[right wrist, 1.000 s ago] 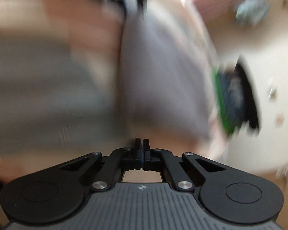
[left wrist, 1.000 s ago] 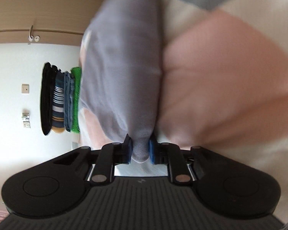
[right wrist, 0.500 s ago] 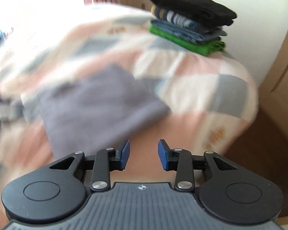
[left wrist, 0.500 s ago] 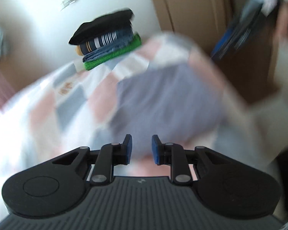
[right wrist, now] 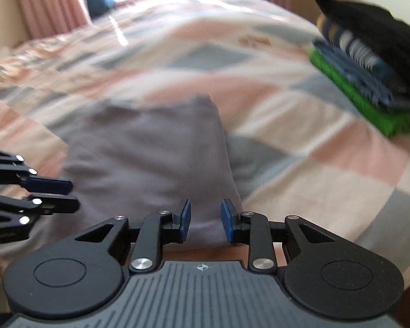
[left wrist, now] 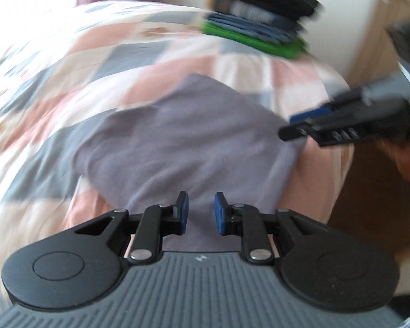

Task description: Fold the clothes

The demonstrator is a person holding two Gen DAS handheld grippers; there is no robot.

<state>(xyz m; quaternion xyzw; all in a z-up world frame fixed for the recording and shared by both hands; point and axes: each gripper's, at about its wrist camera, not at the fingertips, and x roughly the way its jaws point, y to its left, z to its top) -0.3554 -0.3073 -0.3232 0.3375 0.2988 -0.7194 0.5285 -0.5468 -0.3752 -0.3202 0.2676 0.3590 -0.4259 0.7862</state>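
- Grey garment [left wrist: 188, 136], folded into a rough rectangle, lies flat on the bed [left wrist: 68, 63] near its front edge, on a quilt of pink, grey and cream patches.
- In the right wrist view the same grey garment [right wrist: 147, 158] fills the middle, its near edge just in front of the right tool.
- Left tool [left wrist: 201, 213] hangs over the near edge of the garment with its 2 blue-padded fingers apart; nothing is between them, only grey cloth behind the gap.
- Right tool [right wrist: 205, 218] is likewise parted, with an empty gap between its pads, at the near right corner of the garment.
- From the left wrist view the right tool [left wrist: 309, 125] comes in from the right, its tips at the garment's right edge; whether they touch the cloth cannot be told through the blur.
- A hand [left wrist: 407, 161] shows behind that tool at the right border.
- From the right wrist view the left tool [right wrist: 57, 194] reaches in from the left beside the garment's left edge, its fingers a little apart.
- A stack of folded clothes [left wrist: 259, 24], black on top, then striped and blue pieces, green at the bottom, sits at the far right of the bed, well apart from the grey garment.
- The same stack [right wrist: 369, 68] sits at the right in the right wrist view.
- Pink curtains [right wrist: 49, 2] hang on the far side of the bed, around a bright window.
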